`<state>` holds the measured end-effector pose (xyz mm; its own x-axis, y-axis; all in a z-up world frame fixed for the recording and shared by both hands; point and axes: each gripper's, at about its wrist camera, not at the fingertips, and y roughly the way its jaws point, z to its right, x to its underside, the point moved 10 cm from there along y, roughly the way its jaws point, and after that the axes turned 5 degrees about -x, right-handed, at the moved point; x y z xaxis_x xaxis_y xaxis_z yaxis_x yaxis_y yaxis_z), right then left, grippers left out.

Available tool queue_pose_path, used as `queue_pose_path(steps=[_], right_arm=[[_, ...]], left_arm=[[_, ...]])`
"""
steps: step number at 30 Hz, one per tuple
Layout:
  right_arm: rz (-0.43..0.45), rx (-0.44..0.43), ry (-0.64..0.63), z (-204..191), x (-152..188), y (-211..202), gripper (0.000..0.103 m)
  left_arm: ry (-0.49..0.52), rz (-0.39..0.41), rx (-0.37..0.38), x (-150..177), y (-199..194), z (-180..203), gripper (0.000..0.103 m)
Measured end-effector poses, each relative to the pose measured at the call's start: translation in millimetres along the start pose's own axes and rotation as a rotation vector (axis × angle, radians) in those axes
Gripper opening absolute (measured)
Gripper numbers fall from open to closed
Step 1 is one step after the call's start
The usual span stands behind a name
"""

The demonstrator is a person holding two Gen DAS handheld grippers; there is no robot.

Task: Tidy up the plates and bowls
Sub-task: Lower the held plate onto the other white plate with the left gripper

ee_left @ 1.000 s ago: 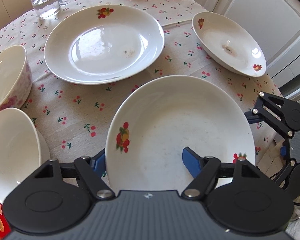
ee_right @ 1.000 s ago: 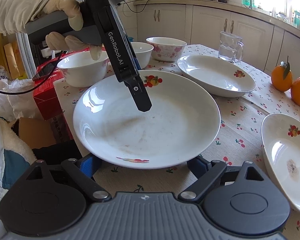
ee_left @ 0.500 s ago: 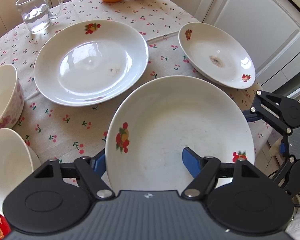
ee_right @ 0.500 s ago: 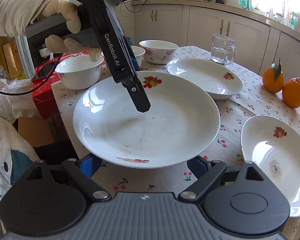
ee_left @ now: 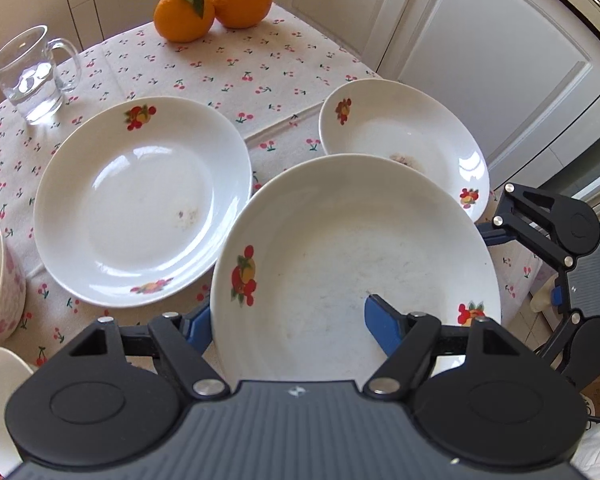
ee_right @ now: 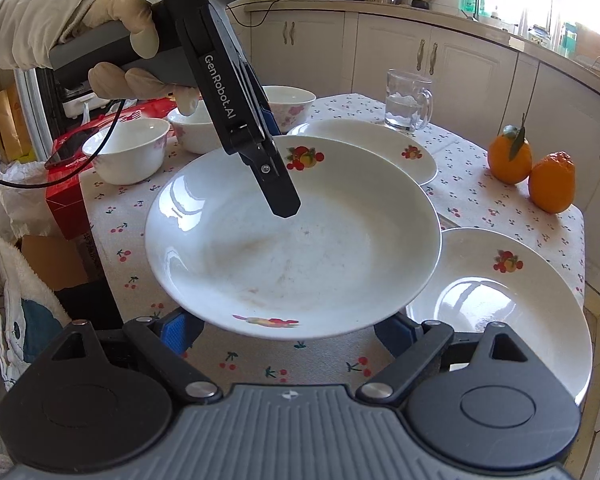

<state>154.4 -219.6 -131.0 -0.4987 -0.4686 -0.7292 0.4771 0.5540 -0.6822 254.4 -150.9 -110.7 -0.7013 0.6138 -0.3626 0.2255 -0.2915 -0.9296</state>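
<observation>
White deep plate [ee_left: 356,264] lifted off table, pinched at its rim by left gripper [ee_left: 288,320]; right gripper [ee_right: 288,330] open beneath it. Two plates [ee_left: 140,200], bowls [ee_right: 126,154] unstacked.

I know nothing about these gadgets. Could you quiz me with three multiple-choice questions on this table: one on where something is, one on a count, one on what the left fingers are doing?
1. Where does the glass mug stand?
A. Inside a bowl
B. On the cherry tablecloth, beyond the large plate that lies on the table
C. On the kitchen counter

2. How many oranges are on the table?
A. Four
B. None
C. Two

3. What are the left gripper's fingers doing?
A. Clamping the rim of the raised plate
B. Hanging open over the mug
C. Clamping a bowl

Answers:
1 B: the glass mug sits on the tablecloth past the large plate.
2 C: two oranges touch each other at the far edge.
3 A: the left gripper has one finger inside the raised plate and one outside its rim.
</observation>
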Motion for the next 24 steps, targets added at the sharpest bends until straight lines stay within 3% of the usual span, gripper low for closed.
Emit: queue_pose_path(steps=[24], right_arm=[[0.007,0.146,0.121,78,32,-41,0.094]], left_arm=[[0.165,0.010,0.060,-87,42,60,0.075]])
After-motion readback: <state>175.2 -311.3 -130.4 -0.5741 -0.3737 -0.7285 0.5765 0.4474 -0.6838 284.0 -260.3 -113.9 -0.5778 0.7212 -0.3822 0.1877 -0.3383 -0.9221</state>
